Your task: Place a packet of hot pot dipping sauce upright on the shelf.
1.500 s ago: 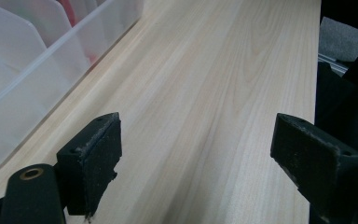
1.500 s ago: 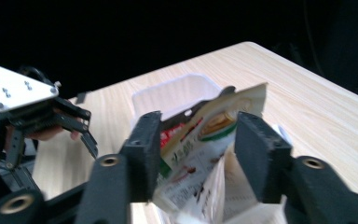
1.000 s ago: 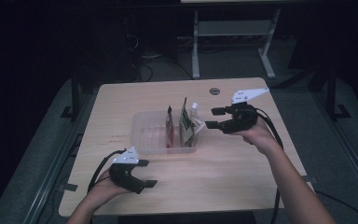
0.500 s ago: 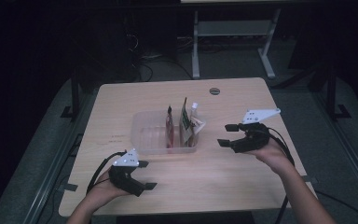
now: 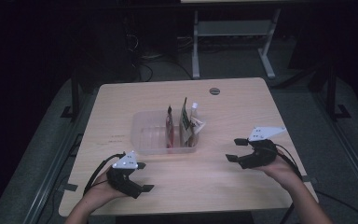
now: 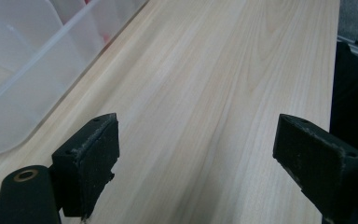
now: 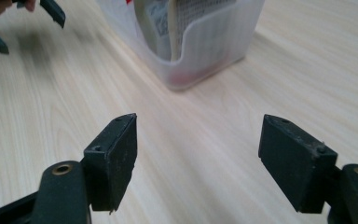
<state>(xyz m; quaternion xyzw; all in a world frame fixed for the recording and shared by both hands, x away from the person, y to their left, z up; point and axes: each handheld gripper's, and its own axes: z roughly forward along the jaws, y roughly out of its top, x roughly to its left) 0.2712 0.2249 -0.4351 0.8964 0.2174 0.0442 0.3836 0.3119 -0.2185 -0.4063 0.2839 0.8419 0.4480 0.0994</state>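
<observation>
High view: clear plastic bin (image 5: 144, 135) sits mid-table on the wood table (image 5: 233, 107). Packets (image 5: 185, 122) stand up in its right end, tops poking out. Bin's long side runs left-right across the table. Right gripper (image 5: 235, 149) is low near the table, right of the bin, well apart from it, pointing left at the packet end. Its jaws have just been opening and hold nothing. Left gripper (image 5: 144, 177) rests near the front edge, left-front of the bin, jaws apart, nothing in them.

Left gripper view: jaws stand wide, just bare wood btw them. Bin (image 6: 23, 79) is up at the left corner, off to the side, not in line w/ the jaws.

Right gripper view: jaws wide, nothing btw them, bare table below. Bin (image 7: 214, 51) is straight ahead and a bit up, its short end w/ the dip facing the jaws. Packets (image 7: 168, 23) stand inside. Left gripper (image 7: 51, 11) shows far off, top left.

My guess: right hand is nearer the packets and faces them, so any next reach is its job: go forward, then up over the rim.
</observation>
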